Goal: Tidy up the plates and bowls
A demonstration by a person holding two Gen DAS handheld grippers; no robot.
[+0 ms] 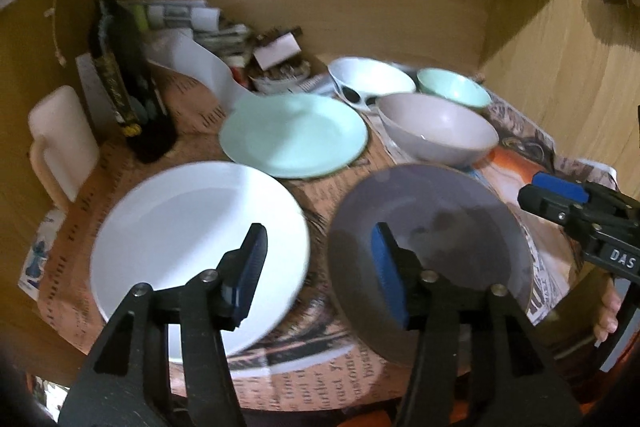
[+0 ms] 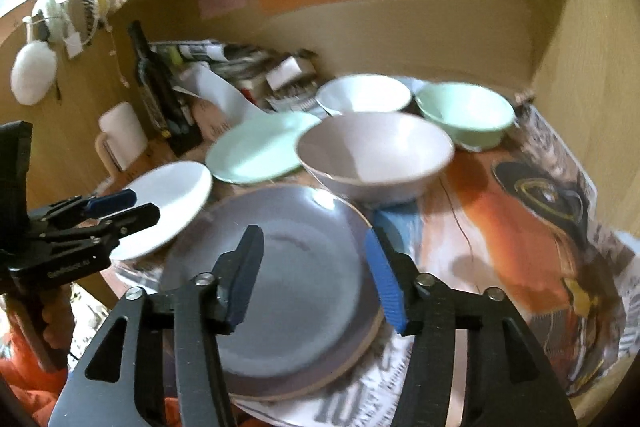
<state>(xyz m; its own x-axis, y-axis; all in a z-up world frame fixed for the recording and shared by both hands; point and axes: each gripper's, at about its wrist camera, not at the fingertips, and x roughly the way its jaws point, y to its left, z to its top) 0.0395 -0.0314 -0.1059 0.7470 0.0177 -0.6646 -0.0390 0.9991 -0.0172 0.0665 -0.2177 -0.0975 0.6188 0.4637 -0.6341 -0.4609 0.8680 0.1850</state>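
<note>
On a newspaper-covered shelf lie a white plate (image 1: 192, 247), a mint plate (image 1: 294, 135) and a grey plate (image 1: 432, 239). Behind stand a grey bowl (image 1: 438, 135), a white bowl (image 1: 370, 79) and a mint bowl (image 1: 454, 87). My left gripper (image 1: 320, 271) is open and empty, above the gap between the white and grey plates. My right gripper (image 2: 316, 275) is open and empty over the grey plate (image 2: 280, 287). The right wrist view also shows the white plate (image 2: 168, 203), mint plate (image 2: 256, 147), grey bowl (image 2: 372, 155), white bowl (image 2: 364, 95) and mint bowl (image 2: 464, 111).
A dark bottle (image 1: 120, 67) and a white mug (image 1: 60, 143) stand at the left. Papers and small boxes (image 1: 240, 43) pile up at the back. Wooden walls close the shelf at the back and the right (image 2: 580, 67).
</note>
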